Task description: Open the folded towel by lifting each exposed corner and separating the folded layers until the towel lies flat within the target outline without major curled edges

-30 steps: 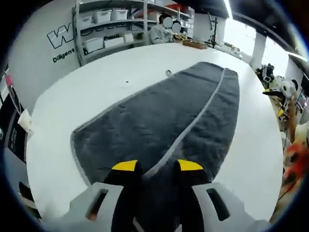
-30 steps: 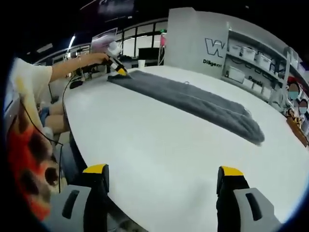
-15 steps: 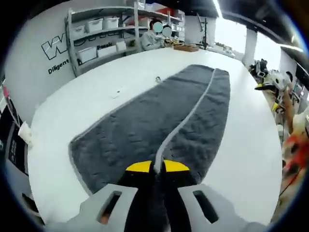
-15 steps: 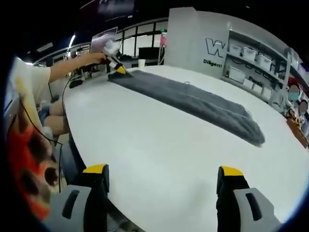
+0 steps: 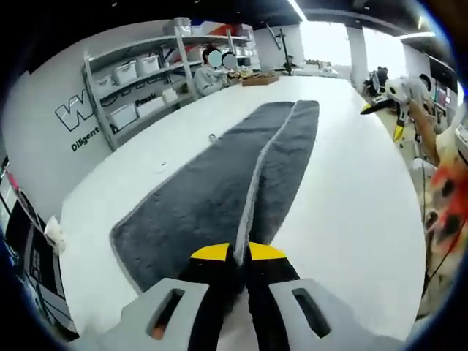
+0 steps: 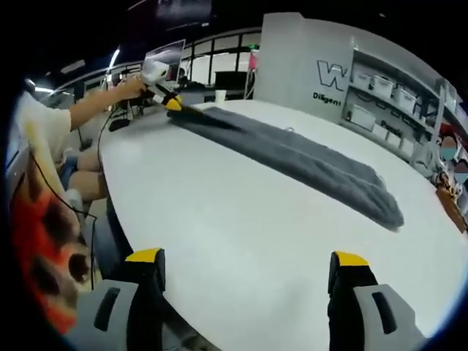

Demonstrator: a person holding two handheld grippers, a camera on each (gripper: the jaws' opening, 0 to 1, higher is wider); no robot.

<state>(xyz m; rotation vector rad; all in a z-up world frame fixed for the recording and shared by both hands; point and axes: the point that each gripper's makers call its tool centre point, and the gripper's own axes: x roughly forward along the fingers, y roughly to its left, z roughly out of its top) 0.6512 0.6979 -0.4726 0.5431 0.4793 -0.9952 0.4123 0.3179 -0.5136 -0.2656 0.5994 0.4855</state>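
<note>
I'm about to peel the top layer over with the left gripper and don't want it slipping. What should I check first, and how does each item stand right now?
1. Left gripper shut on the towel's pale hem: ok, fingers are together on the edge.
2. Grip holds the top layer alone: cannot tell, the fold under the fingers is hidden.
3. Right gripper free to help: ok, open and apart from the towel over bare table.
4. Table beside the towel free for the unfolded half: ok, bare white surface on both sides.
5. Towel inside a target outline: cannot tell, no outline is visible.
</note>
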